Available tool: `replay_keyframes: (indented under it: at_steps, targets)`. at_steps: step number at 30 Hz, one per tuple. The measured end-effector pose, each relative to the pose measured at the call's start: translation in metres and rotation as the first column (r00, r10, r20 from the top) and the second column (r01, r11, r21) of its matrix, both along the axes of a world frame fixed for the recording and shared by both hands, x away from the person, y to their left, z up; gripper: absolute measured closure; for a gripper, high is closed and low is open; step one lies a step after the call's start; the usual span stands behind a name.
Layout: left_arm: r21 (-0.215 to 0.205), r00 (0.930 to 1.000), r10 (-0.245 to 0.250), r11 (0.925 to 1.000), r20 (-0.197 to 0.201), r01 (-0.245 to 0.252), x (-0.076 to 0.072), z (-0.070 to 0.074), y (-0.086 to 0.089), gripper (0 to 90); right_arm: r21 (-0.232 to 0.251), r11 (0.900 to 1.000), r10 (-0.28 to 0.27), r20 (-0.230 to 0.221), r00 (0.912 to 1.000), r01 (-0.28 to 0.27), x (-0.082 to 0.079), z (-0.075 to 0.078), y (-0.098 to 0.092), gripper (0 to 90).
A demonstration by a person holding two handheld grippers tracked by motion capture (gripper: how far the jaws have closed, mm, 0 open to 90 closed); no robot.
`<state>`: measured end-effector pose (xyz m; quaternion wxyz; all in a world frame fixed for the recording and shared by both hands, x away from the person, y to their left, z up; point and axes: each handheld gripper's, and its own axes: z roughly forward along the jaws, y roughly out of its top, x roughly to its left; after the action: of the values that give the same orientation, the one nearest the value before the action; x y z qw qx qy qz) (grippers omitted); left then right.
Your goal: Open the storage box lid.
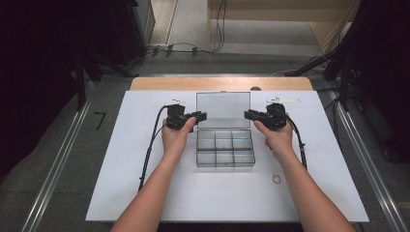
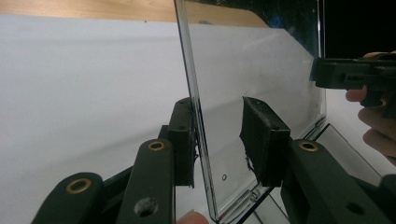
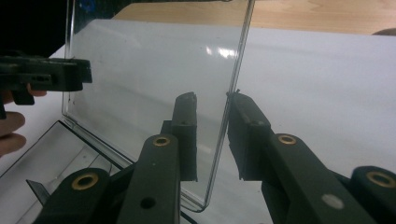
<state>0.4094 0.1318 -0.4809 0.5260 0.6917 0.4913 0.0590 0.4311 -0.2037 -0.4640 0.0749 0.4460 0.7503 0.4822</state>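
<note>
On the white table point(image 1: 145, 193) sits a clear compartment box point(image 1: 225, 148), its lid point(image 1: 223, 109) standing upright behind it. The left tool point(image 1: 199, 116) and right tool point(image 1: 249, 115) each straddle a side edge of that lid, jaws parted, not clamped.

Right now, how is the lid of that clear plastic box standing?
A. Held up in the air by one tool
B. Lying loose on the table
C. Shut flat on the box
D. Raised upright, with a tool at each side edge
D: the clear lid stands upright behind the compartment box, with the left tool at its left edge and the right tool at its right edge, each with its jaws either side of the edge.
</note>
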Motion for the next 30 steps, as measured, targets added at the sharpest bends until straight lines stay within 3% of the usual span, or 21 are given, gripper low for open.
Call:
replay_keyframes:
  at_steps: [9, 11, 14, 22, 30]
  targets:
    - [0.025, 0.9996, 0.01, 0.9996, -0.025, -0.01, 0.001, -0.003, -0.002, 61.4, -0.002, 1.0, -0.006, -0.022, 0.9997, 0.006, 0.004, -0.005, 0.0, 68.6]
    - [0.039, 0.9995, 0.013, 0.9992, -0.029, -0.012, 0.001, -0.005, -0.003, 59.4, 0.004, 1.0, -0.009, -0.038, 0.9992, 0.009, 0.006, -0.007, 0.0, 67.3]
    - [0.027, 0.9989, 0.014, 0.9996, -0.045, -0.013, 0.003, -0.007, -0.003, 58.1, 0.027, 1.0, -0.006, -0.066, 0.9978, 0.008, 0.008, -0.011, -0.001, 65.7]
    - [0.06, 0.9983, 0.011, 0.9982, -0.058, -0.007, 0.003, -0.01, -0.005, 52.7, 0.017, 1.0, 0.004, -0.093, 0.9957, -0.002, 0.01, -0.016, 0.002, 59.1]
    - [0.092, 0.9987, 0.009, 0.9957, -0.051, -0.004, 0.002, -0.01, -0.006, 45.8, 0.022, 1.0, 0.005, -0.126, 0.992, -0.003, 0.011, -0.02, 0.003, 54.7]
